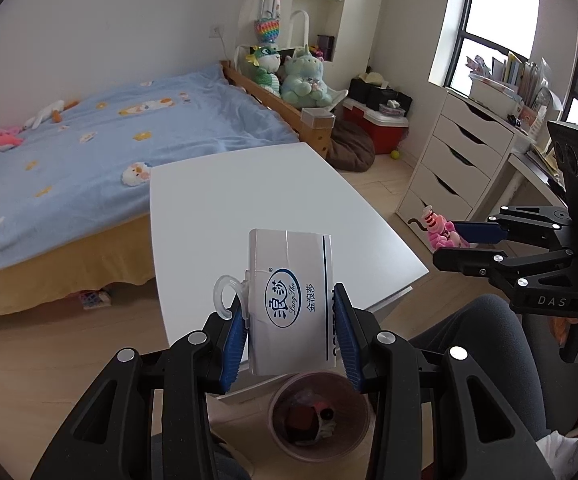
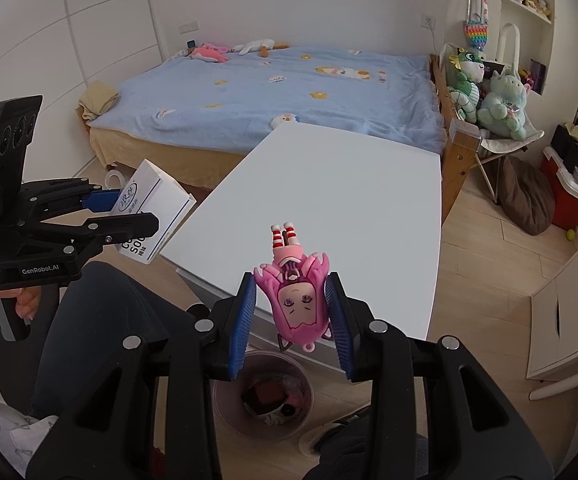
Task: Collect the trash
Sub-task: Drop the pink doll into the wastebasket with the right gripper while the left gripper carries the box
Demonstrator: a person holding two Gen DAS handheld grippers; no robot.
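We have both claws up over the near edge of the white bench (image 1: 273, 200), and both are loaded. Our left claw (image 1: 295, 334) is pinching a white box (image 1: 291, 300) across its sides, blue logo facing us, a clear plastic hook (image 1: 225, 296) sticking out at its left edge. Our right claw (image 2: 291, 320) is pinching a pink doll (image 2: 295, 292) by the head, upside down, striped legs pointing away over the bench. From the left camera we see the right claw off to the side with the doll in its blue pads; from the right camera we see the box tilted in the left claw, just beside the bench corner. Below and between us sits the bin (image 1: 319, 416) on the wooden floor, some dark scraps already in it, directly under both held things. A dark trouser leg (image 2: 101, 320) shows near the bin. Beyond the bench lies the bed (image 2: 273, 92) under its blue cover.
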